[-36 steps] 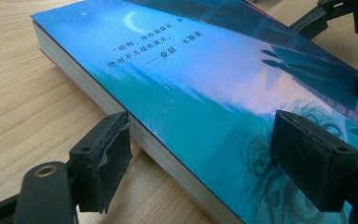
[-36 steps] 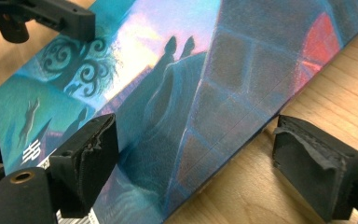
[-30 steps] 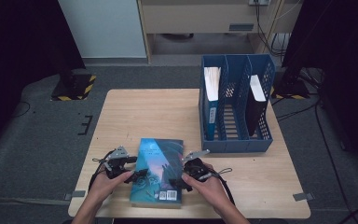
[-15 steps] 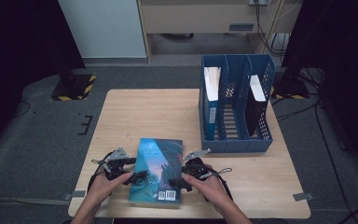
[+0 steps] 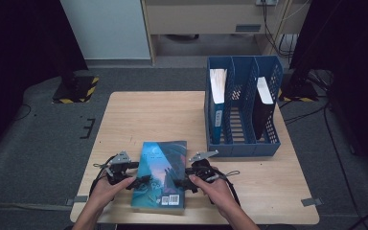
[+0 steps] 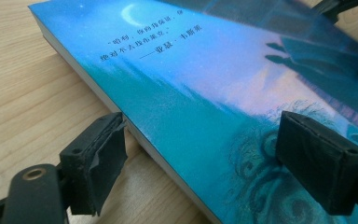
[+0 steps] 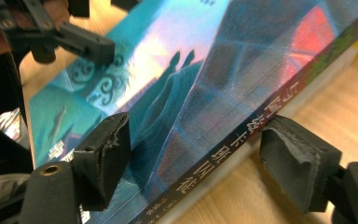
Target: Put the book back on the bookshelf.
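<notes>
— Where is the book (image 5: 160,173) lying?
— Flat on the table's (image 5: 153,115) near edge. Left gripper (image 6: 200,163) and right gripper (image 7: 205,161) are straddling its opposite edges, jaws spread.

Teal-blue book (image 5: 160,175) with pink sky and white moon, lower centre; dark blue file rack (image 5: 242,112); pale wood-grain desk (image 5: 148,115)

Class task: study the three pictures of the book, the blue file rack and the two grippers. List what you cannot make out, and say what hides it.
- Book underside: hidden in every view, since it faces the table.
- Rack contents: in the high view, two items stand in it, too small to identify.
- Left hand-held gripper: left gripper view; book contact uncertain.
- Right hand-held gripper: right gripper view; spine text blurred.
</notes>
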Available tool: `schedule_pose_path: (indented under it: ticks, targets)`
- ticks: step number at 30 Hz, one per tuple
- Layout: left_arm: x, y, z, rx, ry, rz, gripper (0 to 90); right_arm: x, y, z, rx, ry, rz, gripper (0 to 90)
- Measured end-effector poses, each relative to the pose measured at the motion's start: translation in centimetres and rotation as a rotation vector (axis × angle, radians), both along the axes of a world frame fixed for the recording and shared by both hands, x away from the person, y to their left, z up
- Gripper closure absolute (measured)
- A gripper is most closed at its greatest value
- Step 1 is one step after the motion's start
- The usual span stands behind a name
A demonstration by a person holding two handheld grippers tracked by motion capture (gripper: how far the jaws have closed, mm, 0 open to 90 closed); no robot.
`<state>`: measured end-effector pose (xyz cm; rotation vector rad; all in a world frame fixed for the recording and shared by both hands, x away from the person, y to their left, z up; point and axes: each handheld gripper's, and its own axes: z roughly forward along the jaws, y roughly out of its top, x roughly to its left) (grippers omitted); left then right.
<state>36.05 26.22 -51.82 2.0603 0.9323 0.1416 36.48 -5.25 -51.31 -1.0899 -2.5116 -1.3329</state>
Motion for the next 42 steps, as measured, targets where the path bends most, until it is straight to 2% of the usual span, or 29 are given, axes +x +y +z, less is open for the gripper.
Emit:
schedule_pose_path:
  ticks: [2,5,17,19,22,28,32,34,42]
  targets:
    - [0.0,0.0,0.0,0.003,0.001,0.000,15.4,0.0,0.3,0.2,-0.010,-0.016,-0.003,25.1]
    - [0.0,0.0,0.1,0.006,0.004,0.000,15.4,0.2,0.9,0.3,0.004,0.003,-0.008,25.2]
    - [0.0,0.0,0.2,0.019,0.013,0.000,14.9,0.9,3.7,-0.1,-0.020,0.016,0.031,24.9]
    - [0.0,0.0,0.2,0.019,0.015,0.001,14.5,0.9,3.9,0.0,-0.036,0.014,0.043,24.6]
    - [0.0,0.0,0.2,0.022,0.014,0.000,14.0,0.9,3.9,-0.1,-0.030,0.014,0.046,24.5]
    - [-0.2,0.1,0.3,0.038,0.039,-0.026,10.2,0.9,3.8,-0.1,-0.034,0.004,0.056,24.5]
    - [-0.2,0.0,0.2,0.025,0.061,-0.038,9.4,0.9,3.8,-0.1,-0.035,0.003,0.059,24.5]
    - [-0.2,-0.1,0.0,0.013,0.085,-0.050,7.9,0.9,3.8,-0.1,-0.035,0.006,0.060,24.6]
    - [0.1,0.0,-0.2,0.006,0.123,-0.084,5.5,1.1,3.9,-0.1,-0.039,0.014,0.072,23.6]
